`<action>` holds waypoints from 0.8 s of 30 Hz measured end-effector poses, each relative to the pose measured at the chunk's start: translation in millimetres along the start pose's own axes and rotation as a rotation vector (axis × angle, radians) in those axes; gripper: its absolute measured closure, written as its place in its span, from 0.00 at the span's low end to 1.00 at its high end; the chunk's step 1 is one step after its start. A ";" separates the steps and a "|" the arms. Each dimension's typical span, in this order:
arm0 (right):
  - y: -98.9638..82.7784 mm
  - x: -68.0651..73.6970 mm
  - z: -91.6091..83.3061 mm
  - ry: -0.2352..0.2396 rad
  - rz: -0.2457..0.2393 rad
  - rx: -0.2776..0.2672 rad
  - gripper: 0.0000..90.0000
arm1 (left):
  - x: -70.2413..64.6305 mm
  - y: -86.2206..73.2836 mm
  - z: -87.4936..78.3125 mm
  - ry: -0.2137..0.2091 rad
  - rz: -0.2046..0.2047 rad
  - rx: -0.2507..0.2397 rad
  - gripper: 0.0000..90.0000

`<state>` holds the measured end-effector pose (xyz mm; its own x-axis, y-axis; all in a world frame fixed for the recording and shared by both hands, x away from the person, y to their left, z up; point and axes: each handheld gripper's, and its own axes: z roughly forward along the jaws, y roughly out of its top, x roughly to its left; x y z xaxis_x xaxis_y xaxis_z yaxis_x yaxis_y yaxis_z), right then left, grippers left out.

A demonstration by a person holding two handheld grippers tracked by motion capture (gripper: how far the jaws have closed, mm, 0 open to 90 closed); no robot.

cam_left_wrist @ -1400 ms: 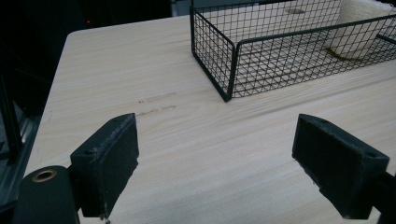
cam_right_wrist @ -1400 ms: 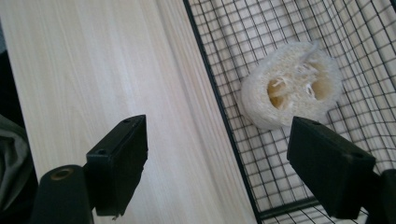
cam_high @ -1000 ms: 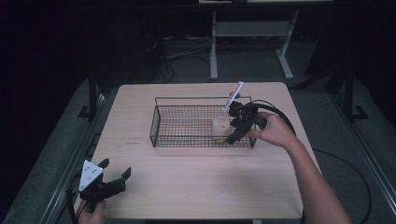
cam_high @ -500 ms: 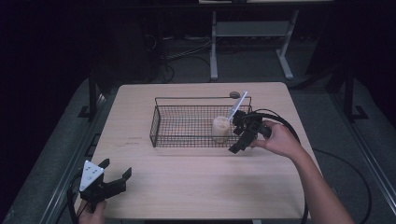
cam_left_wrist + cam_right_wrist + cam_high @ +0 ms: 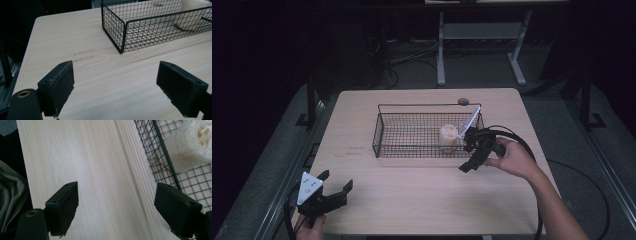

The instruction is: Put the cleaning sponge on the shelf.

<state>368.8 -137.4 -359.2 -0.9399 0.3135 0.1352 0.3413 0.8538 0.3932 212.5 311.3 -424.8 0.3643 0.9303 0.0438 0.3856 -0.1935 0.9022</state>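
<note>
Your left gripper (image 5: 331,192) sits low over the near left corner of the desk (image 5: 422,200), its jaws spread wide with nothing between them; in the left gripper view (image 5: 115,85) you look past those open jaws across bare wood to the black wire basket (image 5: 150,27) further up the desk. Your right gripper (image 5: 474,152) is just outside the basket's (image 5: 412,135) near right corner, held in your right hand (image 5: 512,160), and its jaws are also wide apart and holding nothing. In the right gripper view (image 5: 116,205) the bare desk (image 5: 95,170) lies between the jaws, and the right-hand jaw overlaps the basket's (image 5: 162,147) wire edge. The pale loofah sponge (image 5: 448,136) stands inside the basket at its right end, close to the near wall; you see its rough, fibrous side through the mesh (image 5: 190,145), and from the left gripper it shows at the far end of the basket (image 5: 191,13). A small dark round spot (image 5: 463,101) lies on the desk just beyond the basket's far rim. Cables (image 5: 412,50) run across the floor behind the desk.
</note>
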 end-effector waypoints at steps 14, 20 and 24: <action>-13.1 13.0 5.6 0.001 -0.012 -0.012 0.21 | -0.3 -0.2 0.2 -0.001 0.003 0.002 0.15; -19.8 17.0 8.4 0.005 -0.010 -0.022 0.21 | -0.3 -0.4 0.3 -0.002 0.003 0.003 0.15; -24.7 20.8 10.9 0.007 -0.015 -0.025 0.21 | -0.4 -0.5 0.4 -0.002 0.003 0.004 0.15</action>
<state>340.9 -147.5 -376.1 -0.9450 0.2977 0.1357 0.3270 0.8476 0.4178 212.5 311.0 -425.4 0.3676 0.9289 0.0459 0.3876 -0.1978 0.9003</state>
